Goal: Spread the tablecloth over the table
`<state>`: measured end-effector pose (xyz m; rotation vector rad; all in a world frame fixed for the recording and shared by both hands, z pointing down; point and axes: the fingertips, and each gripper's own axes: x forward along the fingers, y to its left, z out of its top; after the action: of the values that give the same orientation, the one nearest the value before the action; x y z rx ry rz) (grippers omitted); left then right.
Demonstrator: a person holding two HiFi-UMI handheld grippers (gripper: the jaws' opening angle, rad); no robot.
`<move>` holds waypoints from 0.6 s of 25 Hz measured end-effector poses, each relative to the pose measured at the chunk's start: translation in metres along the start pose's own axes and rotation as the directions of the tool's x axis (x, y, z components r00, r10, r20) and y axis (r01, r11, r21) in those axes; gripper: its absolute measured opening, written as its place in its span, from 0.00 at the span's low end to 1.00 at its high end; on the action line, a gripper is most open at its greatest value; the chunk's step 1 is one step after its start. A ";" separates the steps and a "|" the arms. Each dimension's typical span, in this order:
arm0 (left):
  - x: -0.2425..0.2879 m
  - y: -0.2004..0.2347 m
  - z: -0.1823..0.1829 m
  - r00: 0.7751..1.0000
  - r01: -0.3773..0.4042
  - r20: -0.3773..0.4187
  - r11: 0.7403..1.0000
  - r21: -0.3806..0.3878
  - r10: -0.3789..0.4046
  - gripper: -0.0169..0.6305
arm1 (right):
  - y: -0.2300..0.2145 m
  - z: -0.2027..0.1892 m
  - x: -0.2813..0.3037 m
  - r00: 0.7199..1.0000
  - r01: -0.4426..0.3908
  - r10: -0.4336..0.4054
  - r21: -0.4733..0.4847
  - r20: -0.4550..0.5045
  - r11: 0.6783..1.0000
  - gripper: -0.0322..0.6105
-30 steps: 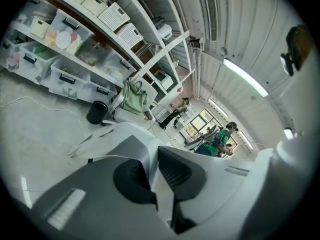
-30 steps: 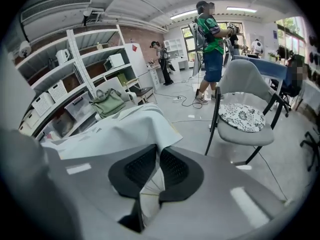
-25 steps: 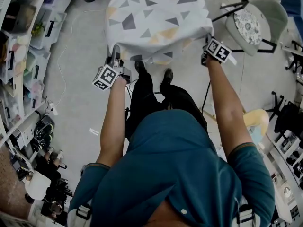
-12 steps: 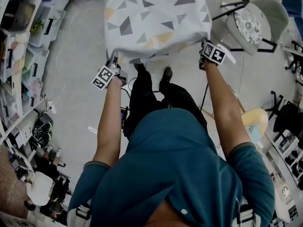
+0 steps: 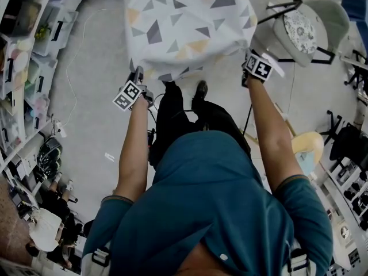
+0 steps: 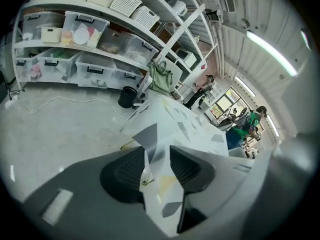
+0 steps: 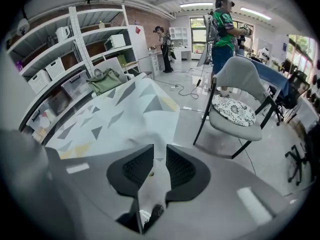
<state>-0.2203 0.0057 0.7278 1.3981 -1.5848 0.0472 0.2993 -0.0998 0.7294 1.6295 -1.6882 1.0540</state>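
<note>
**The cloth is on the table and both tongs are letting go of its near corners**

The white tablecloth with grey and yellow triangles [image 5: 184, 22] lies flat over the table in front of you and covers it fully, so the table itself is hidden. The near edge of the cloth hangs down on your side. Your left tongs [image 5: 138, 73] are opening, and 1 near corner of the cloth stands loose between the wide pads. Your right tongs [image 5: 248, 54] are opening too, less wide, and the other near corner passes between their pads without a clear pinch. I judge the spreading as almost done. What is left is to draw both tongs off the corners and to check that the hanging edge is even and has no folds.
</note>
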 end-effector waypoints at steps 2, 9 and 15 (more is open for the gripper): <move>-0.006 0.007 0.000 0.999 -0.036 0.013 0.999 0.013 0.036 0.27 | 0.005 0.004 -0.003 1.000 -0.014 0.015 -0.024 0.019 1.000 0.15; -0.012 -0.009 0.040 0.991 -0.042 0.129 0.989 0.144 0.024 0.20 | 0.044 0.028 -0.006 0.993 -0.074 0.084 -0.118 0.082 0.990 0.15; -0.015 -0.086 0.103 0.957 0.060 0.246 0.934 0.351 -0.154 0.09 | 0.085 0.065 -0.015 0.975 -0.112 0.149 -0.217 0.166 0.970 0.15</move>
<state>-0.2200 -0.0725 0.6184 1.8247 -1.7802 0.0694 0.2250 -0.1507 0.6692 1.5352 -1.9772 0.7777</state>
